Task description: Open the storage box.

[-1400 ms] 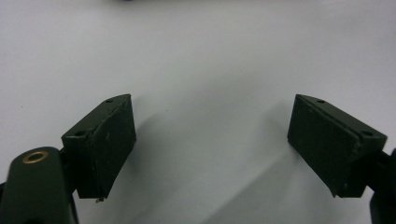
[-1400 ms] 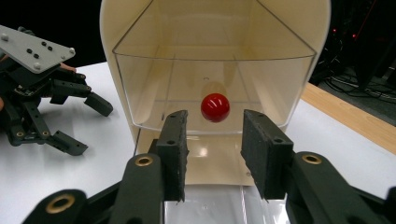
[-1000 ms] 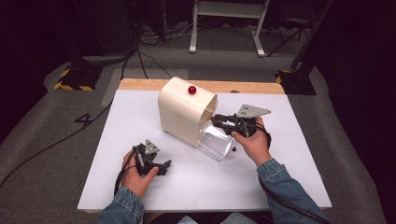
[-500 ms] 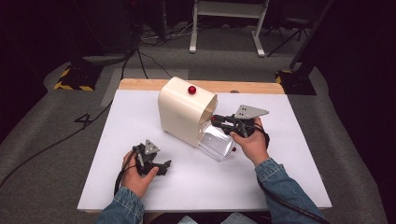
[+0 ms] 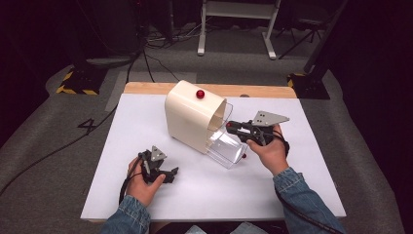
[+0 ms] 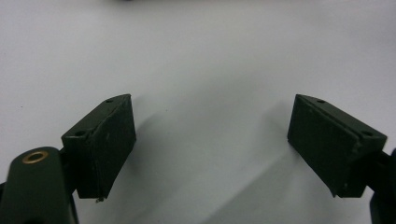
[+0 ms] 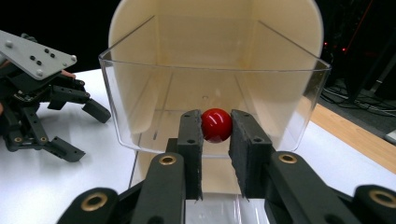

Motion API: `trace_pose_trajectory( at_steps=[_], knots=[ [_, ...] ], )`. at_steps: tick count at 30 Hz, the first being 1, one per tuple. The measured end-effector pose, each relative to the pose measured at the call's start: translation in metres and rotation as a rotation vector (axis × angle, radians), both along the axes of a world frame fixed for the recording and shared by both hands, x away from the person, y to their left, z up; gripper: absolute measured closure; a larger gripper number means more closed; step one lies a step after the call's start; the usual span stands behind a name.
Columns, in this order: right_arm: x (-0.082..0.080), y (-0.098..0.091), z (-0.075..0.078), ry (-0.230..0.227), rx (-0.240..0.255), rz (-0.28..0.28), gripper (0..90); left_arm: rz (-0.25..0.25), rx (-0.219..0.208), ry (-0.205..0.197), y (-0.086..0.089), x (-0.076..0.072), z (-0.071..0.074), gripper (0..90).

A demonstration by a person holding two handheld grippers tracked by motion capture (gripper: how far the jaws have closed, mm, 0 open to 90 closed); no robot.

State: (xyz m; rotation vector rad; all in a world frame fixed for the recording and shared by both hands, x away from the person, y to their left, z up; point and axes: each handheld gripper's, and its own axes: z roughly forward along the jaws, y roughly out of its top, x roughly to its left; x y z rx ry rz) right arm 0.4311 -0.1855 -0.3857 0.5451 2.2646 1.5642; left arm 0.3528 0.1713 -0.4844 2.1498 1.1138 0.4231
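Note:
A cream, round-topped housing [image 5: 190, 119] stands on the white table top [image 5: 292, 190], with a red ball knob [image 5: 200, 93] on its roof. A clear plastic drawer [image 5: 225, 146] tilts out of its open front towards the right. My right gripper [image 5: 230, 127] reaches in from the right. Its jaws are shut on the drawer's red knob [image 7: 216, 124], one pad pressing on each side, with the clear drawer wall [image 7: 140, 107] just behind. My left gripper [image 5: 168, 174] rests low on the table at the front left, open, with bare white surface between its pads [image 6: 107, 140].
A wooden strip [image 5: 146, 87] edges the table's far side. Beyond it lie dark floor, cables and a white stand's legs [image 5: 234, 29]. In the right gripper view the left gripper [image 7: 86, 133] sits left of the drawer.

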Motion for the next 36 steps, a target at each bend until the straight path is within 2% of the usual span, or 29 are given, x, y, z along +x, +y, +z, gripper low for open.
trace_pose_trajectory(
  at_steps=[9,16,28,36],
  knots=[
    [-0.015,-0.025,0.005,0.003,-0.011,-0.014,74.8,-0.001,-0.002,0.001,0.000,0.000,0.000,15.5],
    [-0.021,-0.037,0.007,0.006,-0.020,-0.023,74.8,-0.001,-0.003,0.002,0.000,0.000,0.000,15.5],
    [-0.021,-0.046,-0.005,0.039,-0.038,-0.022,74.0,0.000,-0.002,0.002,0.000,0.000,0.000,15.5],
    [-0.022,-0.054,-0.011,0.048,-0.041,-0.033,66.5,0.001,-0.001,0.000,0.000,0.000,0.000,15.5]
  ],
)
